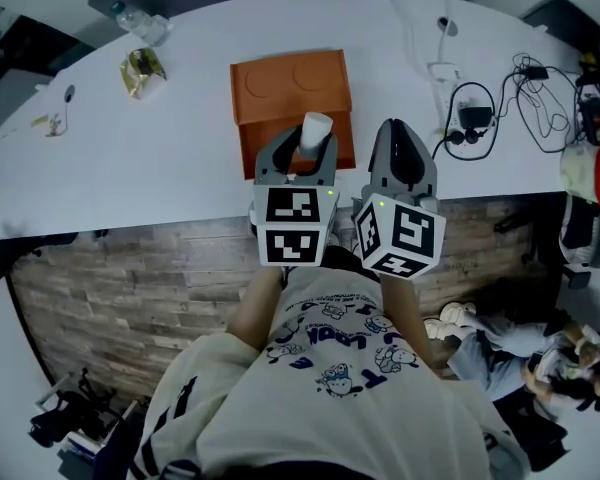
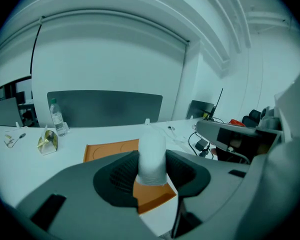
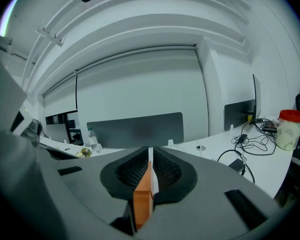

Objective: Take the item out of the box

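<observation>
Nearest the camera, a white printed shirt (image 1: 330,368) is seen, and two forearms are stretched out from it toward the table edge. Just beyond, the left gripper (image 1: 303,148) is held with its jaws set fairly wide and pressed against both sides of a white cylindrical item (image 1: 316,128). The item is gripped upright over the near part of the orange box (image 1: 290,88). In the left gripper view its lower end is outlined against the orange surface; whether it touches the box cannot be told. Just to the right, the right gripper (image 1: 396,138) is held at the box's near right corner. Its jaws are brought almost together and pinched on a thin orange panel (image 3: 142,194), seen edge-on with a white strip along it. The panel is matched in colour to the box, though its join to the box is hidden. The box is set on the white table (image 1: 130,168), near its front edge, and two faint circles are seen on its far top face. Farther left, a gold-wrapped packet (image 1: 143,71) is laid on the table, and beyond it a clear water bottle (image 1: 140,20) is seen. Far right, a tangle of black cables with a charger (image 1: 472,116) is spread out.
</observation>
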